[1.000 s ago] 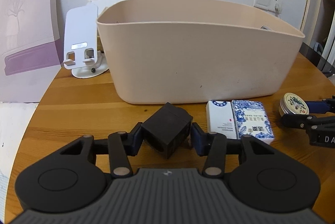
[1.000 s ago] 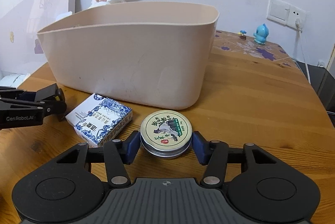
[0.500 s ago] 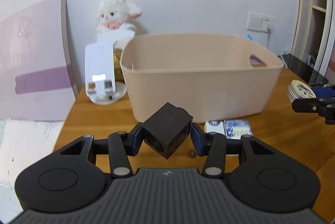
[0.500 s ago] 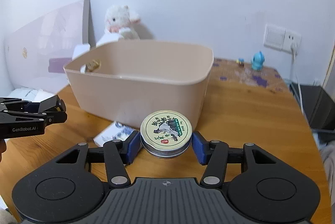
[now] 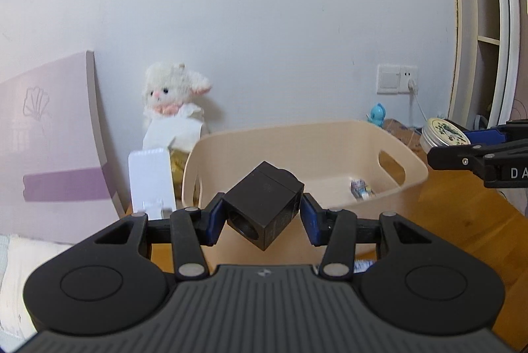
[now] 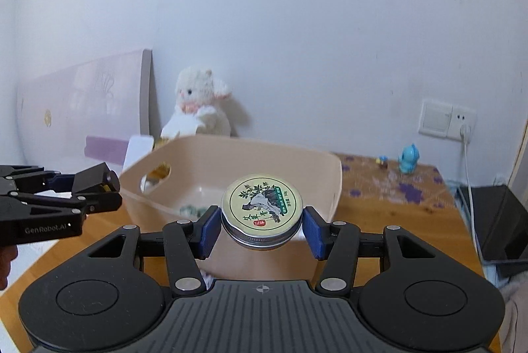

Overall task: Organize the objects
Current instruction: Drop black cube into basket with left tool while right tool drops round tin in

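Observation:
My left gripper (image 5: 263,217) is shut on a black cube (image 5: 264,204), tilted on one corner, held in the air in front of the beige plastic bin (image 5: 409,164). My right gripper (image 6: 261,224) is shut on a round tin with a plant picture on its lid (image 6: 261,206), also raised in front of the bin (image 6: 333,184). Each gripper shows in the other's view: the right one with the tin (image 5: 445,133) at the right edge, the left one with the cube (image 6: 95,184) at the left. A small wrapped item (image 5: 361,188) lies inside the bin.
The bin stands on a wooden table (image 6: 379,221). Behind it are a white plush lamb (image 6: 198,102), a white phone stand (image 5: 150,178) and a purple-and-white board (image 5: 49,138) leaning on the wall. A blue figurine (image 6: 408,158) and a wall socket (image 6: 447,118) are at the back right.
Both grippers have risen well above the table with their objects. The bin's inside has come into view, and the blue-and-white box beside the bin has dropped out of sight.

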`<state>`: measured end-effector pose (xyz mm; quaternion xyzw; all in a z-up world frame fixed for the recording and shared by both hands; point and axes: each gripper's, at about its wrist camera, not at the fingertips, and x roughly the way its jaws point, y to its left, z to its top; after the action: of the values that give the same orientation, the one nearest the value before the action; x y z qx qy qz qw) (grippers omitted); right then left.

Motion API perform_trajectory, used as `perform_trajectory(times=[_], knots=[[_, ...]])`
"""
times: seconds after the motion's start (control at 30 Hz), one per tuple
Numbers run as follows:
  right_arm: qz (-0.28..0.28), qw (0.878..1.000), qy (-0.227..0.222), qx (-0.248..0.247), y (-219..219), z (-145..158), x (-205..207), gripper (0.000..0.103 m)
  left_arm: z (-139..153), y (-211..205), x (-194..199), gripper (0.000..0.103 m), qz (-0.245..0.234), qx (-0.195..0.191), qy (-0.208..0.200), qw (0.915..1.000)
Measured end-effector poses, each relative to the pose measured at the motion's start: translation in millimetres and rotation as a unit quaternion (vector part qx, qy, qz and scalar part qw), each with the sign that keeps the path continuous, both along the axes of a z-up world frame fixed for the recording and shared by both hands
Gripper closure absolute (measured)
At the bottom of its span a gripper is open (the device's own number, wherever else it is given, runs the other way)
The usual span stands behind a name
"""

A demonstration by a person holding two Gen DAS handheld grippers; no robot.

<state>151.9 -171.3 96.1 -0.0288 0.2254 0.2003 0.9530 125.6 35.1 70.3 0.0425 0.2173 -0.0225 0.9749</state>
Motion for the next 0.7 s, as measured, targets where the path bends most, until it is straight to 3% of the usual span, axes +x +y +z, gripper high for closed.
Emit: perform_trajectory(times=[0.33,0.57,0.7], knots=[[-0.006,1.000,-0.009,-0.006,16.7,10.0,41.6,0.053,1.5,-9.2,62.4,0.053,0.007,0.000,0.009,0.9999],[-0.013,1.000,0.017,-0.021,30.9,-2.8,80.3,0.053,-19.0,-20.7,108.1,0.053,0.017,0.005,0.043,0.9989],[-0.015,0.998,0.047,-0.035,39.1,-19.2,98.0,0.053,-38.3,-29.3,124.6,0.053,0.018,0.034,0.066,0.9971]])
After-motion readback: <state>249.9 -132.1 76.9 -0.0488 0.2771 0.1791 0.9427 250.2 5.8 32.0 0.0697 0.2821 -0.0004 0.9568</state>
